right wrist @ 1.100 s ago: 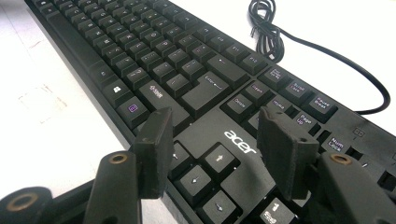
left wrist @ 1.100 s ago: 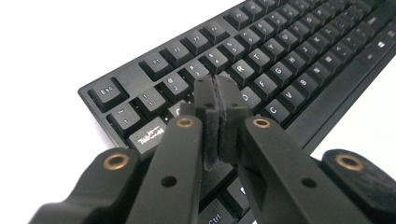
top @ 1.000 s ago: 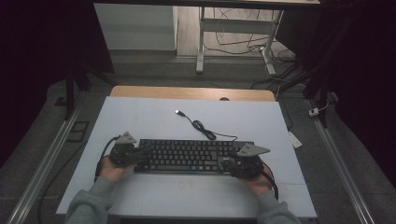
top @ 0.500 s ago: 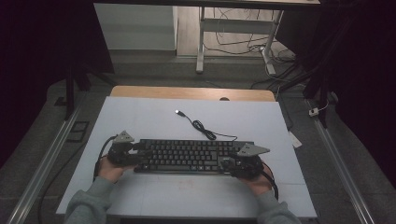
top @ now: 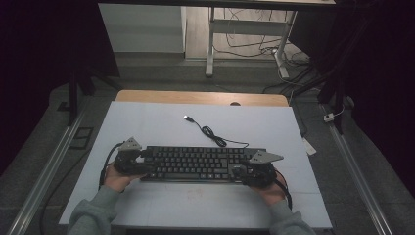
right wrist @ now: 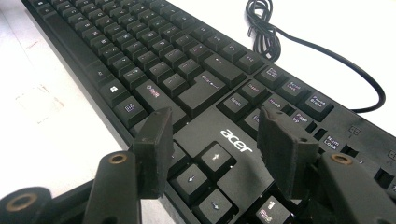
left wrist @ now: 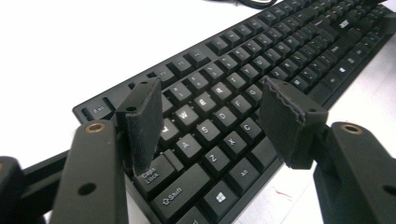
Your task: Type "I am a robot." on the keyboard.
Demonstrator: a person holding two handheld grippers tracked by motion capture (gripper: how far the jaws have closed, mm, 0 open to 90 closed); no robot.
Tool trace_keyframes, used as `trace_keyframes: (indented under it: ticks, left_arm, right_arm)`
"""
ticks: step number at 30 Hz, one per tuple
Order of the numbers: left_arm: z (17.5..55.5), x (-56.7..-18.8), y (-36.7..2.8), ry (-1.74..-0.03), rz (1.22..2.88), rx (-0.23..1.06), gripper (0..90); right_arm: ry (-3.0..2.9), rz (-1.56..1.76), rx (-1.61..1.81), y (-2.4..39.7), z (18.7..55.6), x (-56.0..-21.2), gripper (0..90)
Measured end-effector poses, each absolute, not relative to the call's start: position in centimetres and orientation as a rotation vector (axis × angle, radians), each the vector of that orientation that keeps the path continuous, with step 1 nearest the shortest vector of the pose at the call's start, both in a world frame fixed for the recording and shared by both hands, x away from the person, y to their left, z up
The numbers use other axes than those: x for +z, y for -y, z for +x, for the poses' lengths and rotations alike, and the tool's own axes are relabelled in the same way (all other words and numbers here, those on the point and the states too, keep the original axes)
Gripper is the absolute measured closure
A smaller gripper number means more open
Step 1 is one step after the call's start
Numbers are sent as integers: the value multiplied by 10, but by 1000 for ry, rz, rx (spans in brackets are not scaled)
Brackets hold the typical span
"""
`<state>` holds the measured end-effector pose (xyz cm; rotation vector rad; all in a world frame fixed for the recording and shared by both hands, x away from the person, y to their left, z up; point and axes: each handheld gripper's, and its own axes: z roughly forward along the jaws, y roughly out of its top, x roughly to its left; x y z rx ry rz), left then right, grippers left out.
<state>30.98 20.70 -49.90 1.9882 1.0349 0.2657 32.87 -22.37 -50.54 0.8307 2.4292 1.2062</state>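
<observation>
High view showed both hands low at the ends of the keyboard [top: 198, 164] on the table [top: 147, 122]. Left gripper [left wrist: 210, 121] jaws, just opened, stood apart over its keys; right gripper [right wrist: 212, 144] jaws stood apart too.

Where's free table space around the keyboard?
Far strip beyond the keyboard is bare left of the cable; so is the near strip between the forearms. Crowded: both keyboard ends, under the left gripper and right gripper.
</observation>
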Motion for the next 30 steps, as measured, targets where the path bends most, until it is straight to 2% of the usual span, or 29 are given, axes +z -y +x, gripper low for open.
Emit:
trace_keyframes:
  ticks: [30]
  left_arm:
    - [303,-493,-186,-936,2028,215,356]
  right_arm:
    - [-2432,828,1210,223,329,-506,463]
